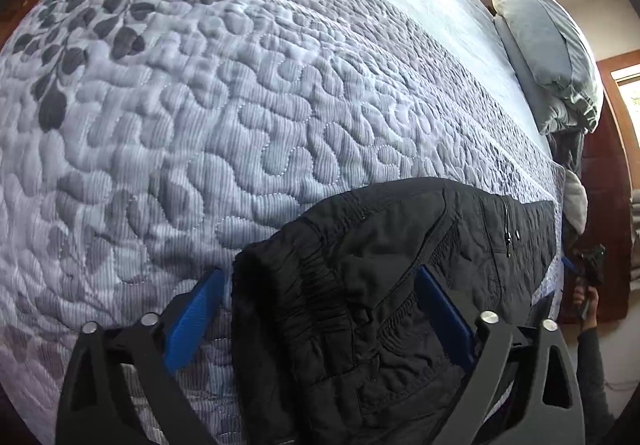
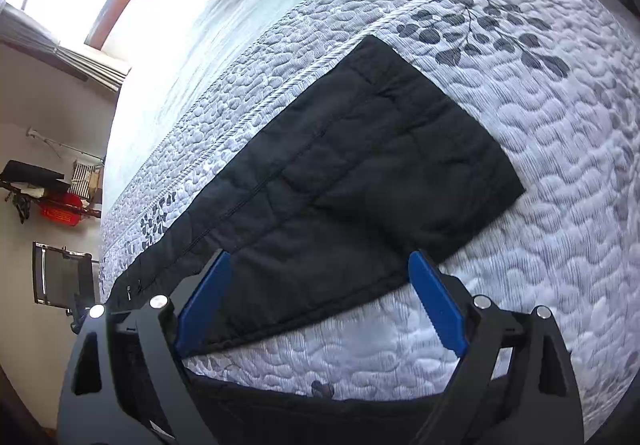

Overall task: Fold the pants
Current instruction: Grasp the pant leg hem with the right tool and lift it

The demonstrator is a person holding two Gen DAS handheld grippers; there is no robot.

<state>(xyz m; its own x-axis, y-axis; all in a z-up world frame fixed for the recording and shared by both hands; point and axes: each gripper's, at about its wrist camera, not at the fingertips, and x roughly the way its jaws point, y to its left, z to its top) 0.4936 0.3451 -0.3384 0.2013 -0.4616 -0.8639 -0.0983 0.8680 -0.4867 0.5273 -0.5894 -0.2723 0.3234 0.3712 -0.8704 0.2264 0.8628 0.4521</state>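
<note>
The left gripper (image 1: 320, 309), a black two-finger frame with blue ridged pads, hangs steeply over the waist end of the black quilted fabric pants (image 1: 400, 285). Its jaws stand wide apart: the gathered elastic waistband lies between them, but neither pad presses on it, and one pad sits over bare bedcover.

The right gripper (image 2: 320, 301), of the same build, is likewise spread wide and grips nothing. It hovers over the lower leg of the black pants (image 2: 352, 173), whose near edge runs between its pads.

The garment lies flat on the grey-and-white quilted bedspread with a leaf print (image 1: 180, 133), legs stacked one on the other as a single long band. Its long axis runs along the bed's near edge. Waist end therefore falls to the left gripper; the hem lies beyond the right gripper's pads, toward the leaf motif.

The lengthwise fold looks done; the crosswise fold likely remains. That move would turn on the right gripper reaching the hem and carrying it along the long axis toward the waist.

A grey pillow (image 1: 540, 45) rests at the far head of the bed, well apart.
</note>
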